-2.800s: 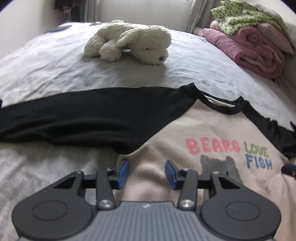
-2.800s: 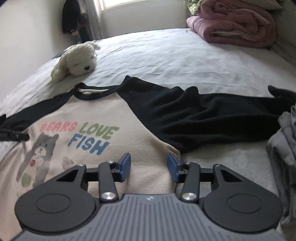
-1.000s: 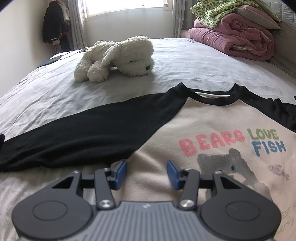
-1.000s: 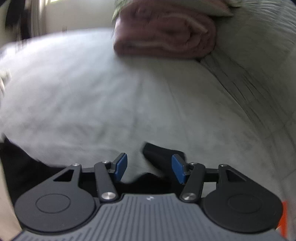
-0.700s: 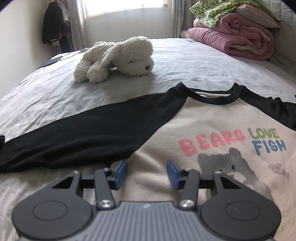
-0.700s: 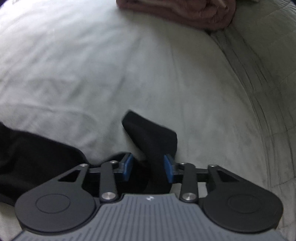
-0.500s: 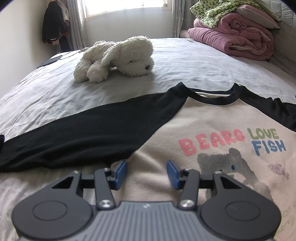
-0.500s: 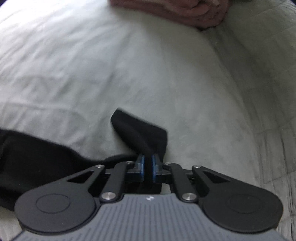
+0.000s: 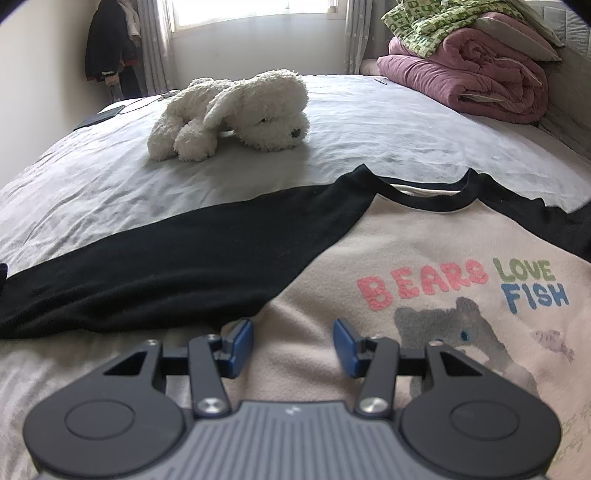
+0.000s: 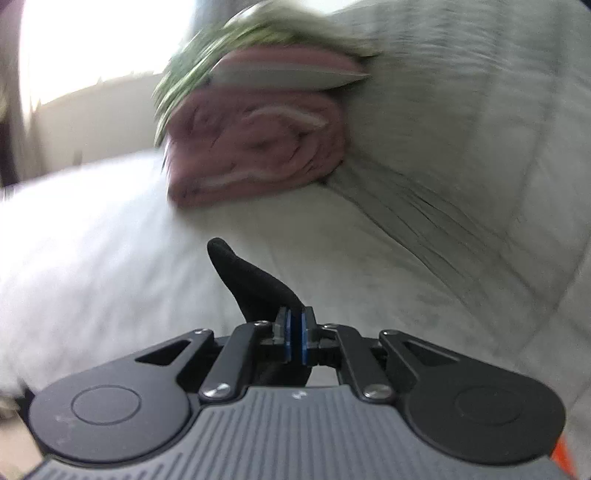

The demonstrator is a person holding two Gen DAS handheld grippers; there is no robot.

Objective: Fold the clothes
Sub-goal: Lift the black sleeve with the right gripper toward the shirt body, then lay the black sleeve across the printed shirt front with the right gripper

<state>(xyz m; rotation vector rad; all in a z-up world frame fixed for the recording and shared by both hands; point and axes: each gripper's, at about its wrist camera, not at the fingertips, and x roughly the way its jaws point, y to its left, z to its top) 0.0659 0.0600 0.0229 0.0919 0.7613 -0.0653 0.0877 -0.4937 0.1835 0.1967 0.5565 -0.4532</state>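
A cream sweatshirt (image 9: 424,258) with black sleeves and a bear print lies flat on the grey bed sheet (image 9: 110,184). Its long black left sleeve (image 9: 166,269) stretches out to the left. My left gripper (image 9: 293,343) hovers open over the cream cloth near the armpit, with nothing between its blue pads. In the right wrist view, my right gripper (image 10: 294,334) is shut on the cuff of the black right sleeve (image 10: 247,280), whose tip sticks up beyond the pads, lifted off the bed. That view is blurred by motion.
A white plush dog (image 9: 236,110) lies on the bed beyond the shirt. A rolled pink quilt (image 9: 469,81) with a green patterned blanket (image 9: 436,22) on top sits at the far right, also as the pink quilt (image 10: 255,147) ahead of the right gripper. A padded headboard (image 10: 461,147) stands beside it.
My right gripper closed on the black sleeve cuff and has lifted it, tilting up toward the pink quilt. The left gripper and the shirt body stayed still.
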